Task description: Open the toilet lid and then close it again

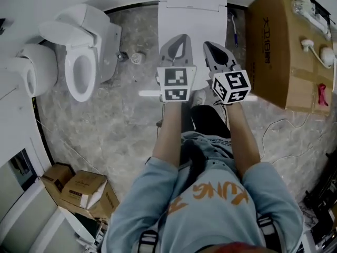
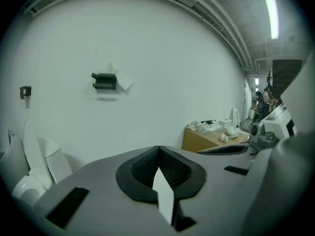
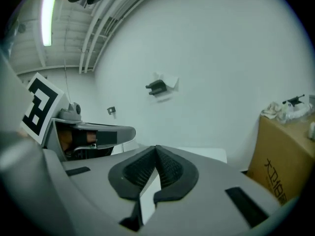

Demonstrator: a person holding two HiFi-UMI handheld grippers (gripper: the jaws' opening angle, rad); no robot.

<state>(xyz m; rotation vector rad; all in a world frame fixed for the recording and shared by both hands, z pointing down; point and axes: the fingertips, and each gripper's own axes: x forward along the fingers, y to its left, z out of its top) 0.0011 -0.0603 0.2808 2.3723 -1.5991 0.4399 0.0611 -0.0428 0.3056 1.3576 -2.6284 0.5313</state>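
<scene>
Jaws of left gripper and right gripper pressed together, empty; we hold both over the toilet lid, apparently keeping clear of it.

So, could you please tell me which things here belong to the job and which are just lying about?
For the job: toilet lid, left claw, right claw.
Lying about: second toilet, big cardboard box, small boxes, floor drain.
</scene>
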